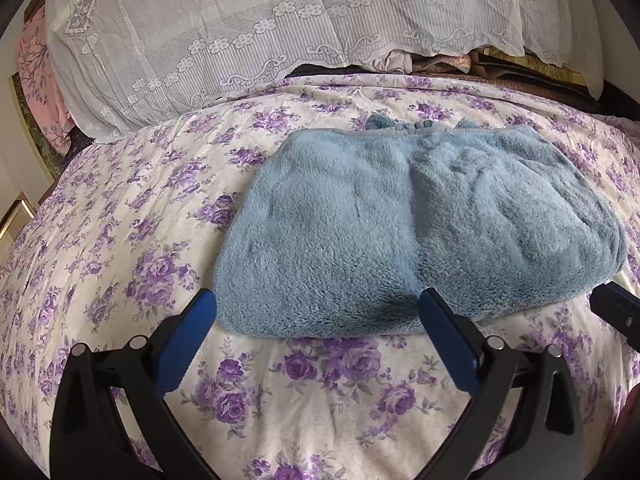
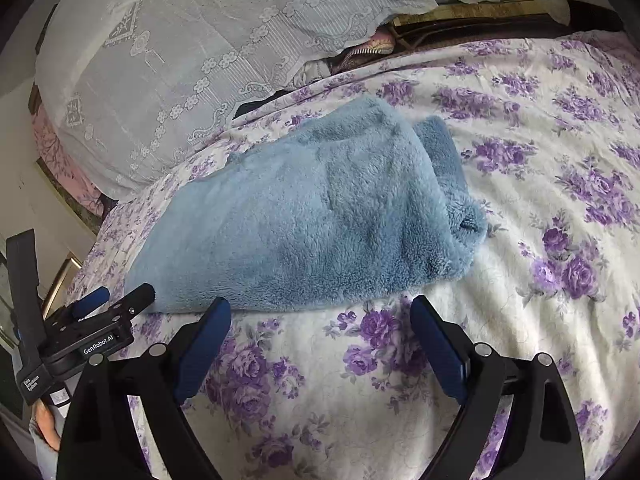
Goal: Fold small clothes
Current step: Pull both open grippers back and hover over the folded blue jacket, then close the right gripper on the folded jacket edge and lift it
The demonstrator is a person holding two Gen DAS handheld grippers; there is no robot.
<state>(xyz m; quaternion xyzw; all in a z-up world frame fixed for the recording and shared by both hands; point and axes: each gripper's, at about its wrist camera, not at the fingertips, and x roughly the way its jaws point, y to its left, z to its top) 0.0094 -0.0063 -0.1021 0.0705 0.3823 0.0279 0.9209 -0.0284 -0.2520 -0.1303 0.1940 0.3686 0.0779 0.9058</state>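
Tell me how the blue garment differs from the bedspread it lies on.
The garment is plain blue; the bedspread is cream with purple roses. The garment is thick, fuzzy fleece; the bedspread looks thin and smooth. The garment is folded into a compact bundle; the bedspread lies spread out. Both are soft fabric.

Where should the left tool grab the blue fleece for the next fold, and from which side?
Likely the near-left corner of the blue fleece garment, coming in low from the near side. That edge lies thick and raised off the floral bedspread, right ahead of the open left tool, so one finger could slide under.
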